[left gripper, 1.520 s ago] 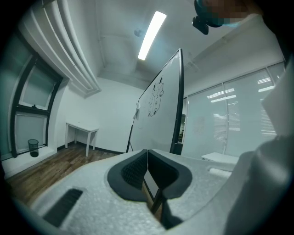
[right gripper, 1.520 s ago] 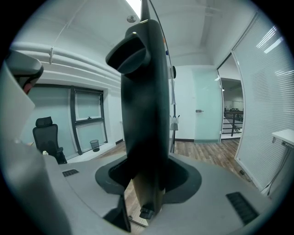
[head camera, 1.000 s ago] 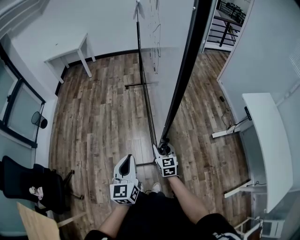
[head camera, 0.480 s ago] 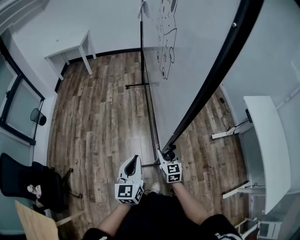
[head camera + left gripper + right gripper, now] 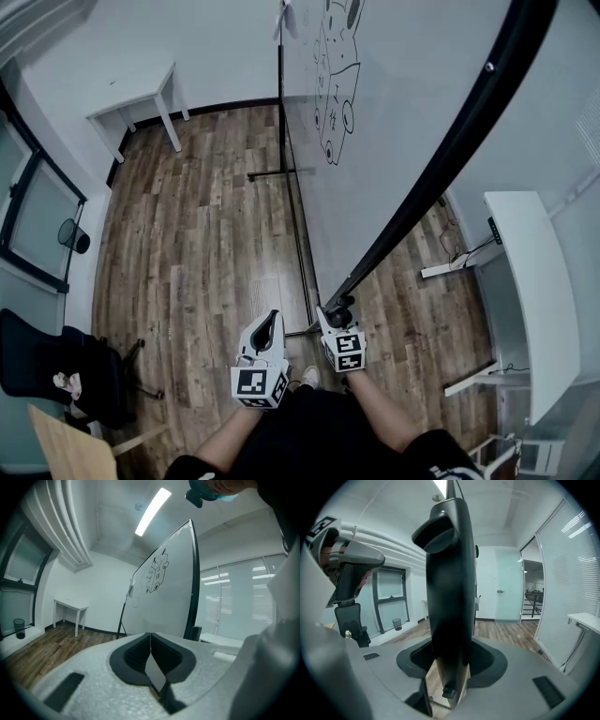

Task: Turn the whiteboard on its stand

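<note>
**Checker:** Right side, state?

**Me:** My right gripper [image 5: 449, 660] has its jaws set wide and closed on the black edge of the whiteboard [image 5: 403, 141]. In the right gripper view the dark edge rises straight up between the jaws and fills the gap. In the head view the grip sits at the board's near lower corner, just beyond my marker cube.

**Checker:** Left side?

**Me:** My left gripper [image 5: 150, 641] is closed on nothing, and its pads meet in a single line. In the head view it sits just left of the right one and is not touching the board.

**Checker:** Board position?

**Me:** It is on its stand [image 5: 281, 112], over the wooden floor [image 5: 197, 234]. It stands between a small white desk [image 5: 136, 103] by the far wall and a long white desk [image 5: 534, 272] at the right. From above, the black edge runs slantwise from my right jaws up to the top right of the view. The white face carries a black line drawing [image 5: 336, 84] and faces left. The stand's upright is at the board's far end. A thin floor bar [image 5: 298, 239] runs from there back toward me.

**Checker:** Surroundings?

**Me:**
- A black office chair [image 5: 42, 361] is at lower left.
- A dark bin [image 5: 75, 237] sits by the window [image 5: 28, 206].
- The left gripper view shows a ceiling light strip [image 5: 152, 506] above the board.
- The right gripper view shows a glass door [image 5: 508, 592] across the room.
</note>
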Tool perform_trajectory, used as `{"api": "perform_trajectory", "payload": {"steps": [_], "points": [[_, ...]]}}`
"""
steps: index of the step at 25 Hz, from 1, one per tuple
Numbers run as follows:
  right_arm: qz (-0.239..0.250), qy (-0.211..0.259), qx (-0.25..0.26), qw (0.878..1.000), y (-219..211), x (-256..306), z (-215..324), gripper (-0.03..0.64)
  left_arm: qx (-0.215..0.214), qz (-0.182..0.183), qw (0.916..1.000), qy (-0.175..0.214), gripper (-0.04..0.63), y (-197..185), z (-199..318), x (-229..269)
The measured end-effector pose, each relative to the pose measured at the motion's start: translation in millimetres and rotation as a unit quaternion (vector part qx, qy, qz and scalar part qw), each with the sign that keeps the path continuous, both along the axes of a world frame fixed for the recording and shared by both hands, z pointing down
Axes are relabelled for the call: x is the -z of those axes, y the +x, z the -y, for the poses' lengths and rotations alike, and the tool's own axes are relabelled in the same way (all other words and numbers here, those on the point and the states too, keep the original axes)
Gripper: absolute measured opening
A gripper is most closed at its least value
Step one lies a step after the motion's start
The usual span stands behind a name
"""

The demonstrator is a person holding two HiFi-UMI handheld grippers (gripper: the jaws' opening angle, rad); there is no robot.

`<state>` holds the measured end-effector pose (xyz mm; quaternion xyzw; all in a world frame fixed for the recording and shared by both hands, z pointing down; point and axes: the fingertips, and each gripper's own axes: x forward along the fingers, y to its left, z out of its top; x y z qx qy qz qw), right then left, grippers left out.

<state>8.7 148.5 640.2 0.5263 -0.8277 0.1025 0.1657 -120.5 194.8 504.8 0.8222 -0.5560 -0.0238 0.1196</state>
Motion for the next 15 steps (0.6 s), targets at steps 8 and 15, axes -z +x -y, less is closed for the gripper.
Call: {"api": "perform_trajectory", "payload": {"steps": [8, 15], "points": [[0.004, -0.024, -0.013, 1.0, 14, 11, -28, 0.193, 0.001, -0.001, 1.0, 0.0, 0.018, -6, -2, 2], [0.057, -0.004, -0.033, 0.998, 21, 62, -59, 0.189, -0.009, 0.002, 0.9999, 0.01, 0.018, -2, -4, 15]]}}
